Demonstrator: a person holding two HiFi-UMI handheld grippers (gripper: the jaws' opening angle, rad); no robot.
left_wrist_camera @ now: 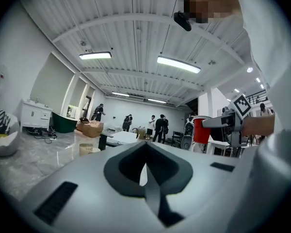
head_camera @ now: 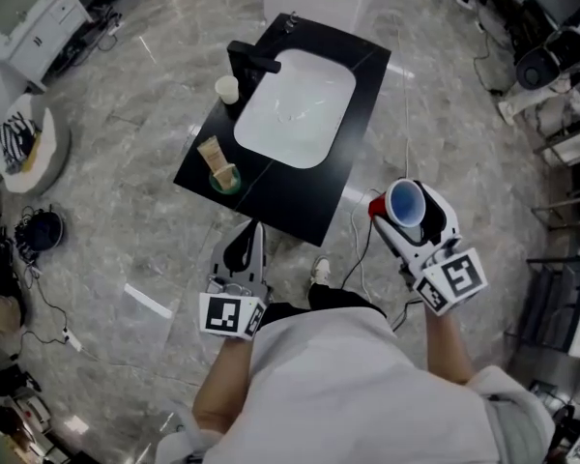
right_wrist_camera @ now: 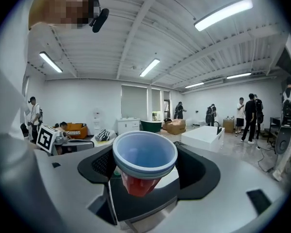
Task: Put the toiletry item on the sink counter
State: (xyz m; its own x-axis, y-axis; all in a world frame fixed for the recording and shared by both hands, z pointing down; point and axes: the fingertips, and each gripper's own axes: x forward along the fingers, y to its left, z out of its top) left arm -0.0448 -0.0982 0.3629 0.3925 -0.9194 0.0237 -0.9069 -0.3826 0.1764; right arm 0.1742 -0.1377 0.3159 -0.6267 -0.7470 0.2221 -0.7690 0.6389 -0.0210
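- Grey marbled floor runs all round a black surface (head_camera: 292, 199), which has a white basin (head_camera: 295, 109) sunk in it and a dark tap (head_camera: 251, 62) at its far left.
- Along the left edge of that surface stand a small pale cup (head_camera: 227, 88), a tan tube (head_camera: 212, 152) and, just beside the tube, a green dish (head_camera: 225, 179).
- Your right gripper (head_camera: 398, 211) has its fingers clamped on a red cup (head_camera: 404, 204) that is pale blue inside. It is held roughly upright, with its mouth up toward you.
- That red cup hangs over the floor, off the near right corner of the surface and clear of it.
- Your left gripper (head_camera: 244, 254) points at the near edge of the surface. Its fingers are pressed together with nothing between them.
- The bare black strip on the near right of the basin lies ahead and to the left of the red cup. It looks like the closest free spot.
- The right gripper is the loaded one, so the move is its to make. Carry the cup forward and left, keep its long axis upright, and lower it until the base meets the surface before you loosen the fingers.
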